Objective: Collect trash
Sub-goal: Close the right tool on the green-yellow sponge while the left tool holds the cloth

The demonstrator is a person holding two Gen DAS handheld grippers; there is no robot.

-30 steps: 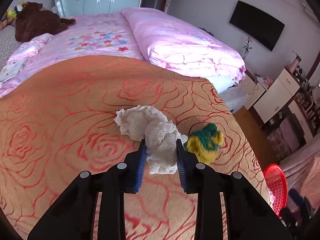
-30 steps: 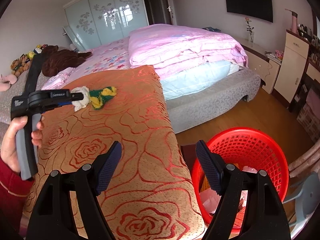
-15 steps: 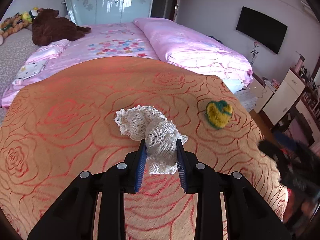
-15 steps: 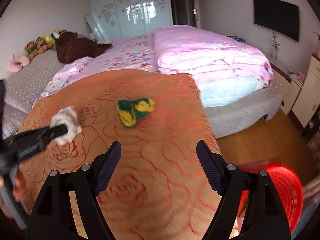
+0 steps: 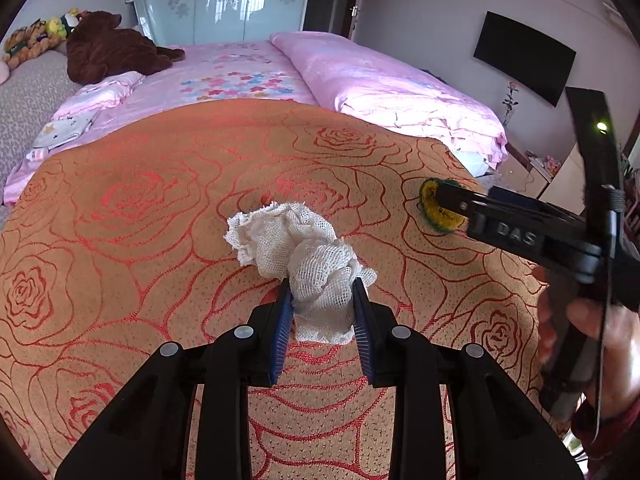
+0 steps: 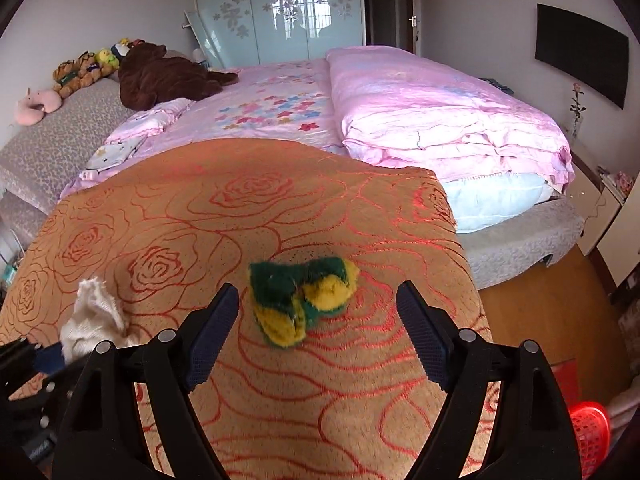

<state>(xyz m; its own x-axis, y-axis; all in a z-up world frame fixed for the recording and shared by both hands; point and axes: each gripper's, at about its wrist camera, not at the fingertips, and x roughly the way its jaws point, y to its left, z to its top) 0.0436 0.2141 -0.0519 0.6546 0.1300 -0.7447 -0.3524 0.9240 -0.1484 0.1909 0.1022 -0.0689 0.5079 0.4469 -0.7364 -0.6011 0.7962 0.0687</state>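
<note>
Sponge (image 6: 302, 300), green and yellow, lay on the rose-patterned cloth (image 6: 280, 420) just ahead of the right gripper (image 6: 316, 328), whose spread jaws stood empty. Straddling its crumpled middle before squeezing looked wisest. Left gripper (image 5: 322, 312) clenched the white mesh rag (image 5: 308, 264).

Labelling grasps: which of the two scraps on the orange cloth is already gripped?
The white mesh rag, pinched in the left tongs. The green-and-yellow sponge lies loose between the open right tongs.
</note>
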